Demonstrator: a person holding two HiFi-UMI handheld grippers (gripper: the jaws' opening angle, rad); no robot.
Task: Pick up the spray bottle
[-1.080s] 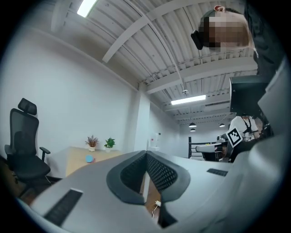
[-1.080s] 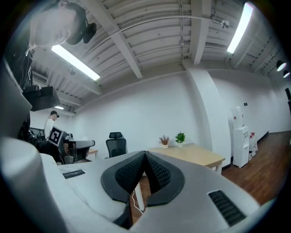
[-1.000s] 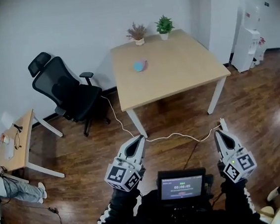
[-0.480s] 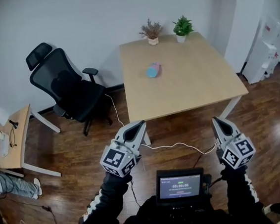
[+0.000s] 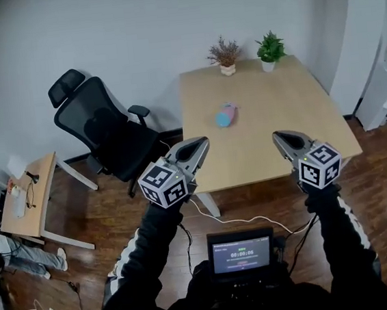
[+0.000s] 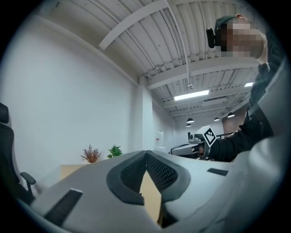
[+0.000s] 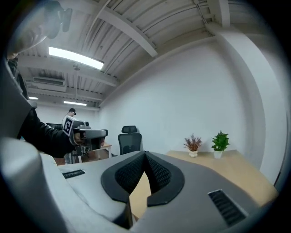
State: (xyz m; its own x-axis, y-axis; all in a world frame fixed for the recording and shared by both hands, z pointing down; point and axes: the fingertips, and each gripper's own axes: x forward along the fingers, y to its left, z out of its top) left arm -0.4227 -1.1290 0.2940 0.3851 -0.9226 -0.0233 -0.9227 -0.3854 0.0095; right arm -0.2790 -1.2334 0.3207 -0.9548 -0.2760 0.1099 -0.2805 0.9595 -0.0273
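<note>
Nearest, behind both grippers, a flat dark screen [image 5: 242, 254] sits at the person's chest. The left gripper [image 5: 203, 144] and the right gripper [image 5: 278, 137] are each pinched together at the tips of their dark, textured pads, with nothing between them. Both are held at the near edge of the smooth, pale wooden bench [image 5: 278, 114]. Ahead, between them and nearer the left one, the spray bottle [image 5: 226, 116] lies on the bench, a small rounded blue and pink shape. Beyond it stand a dry reddish plant [image 5: 225, 52] and a leafy green plant [image 5: 269, 46] in pale pots. A black office chair [image 5: 102, 133] is out to the left gripper's side.
</note>
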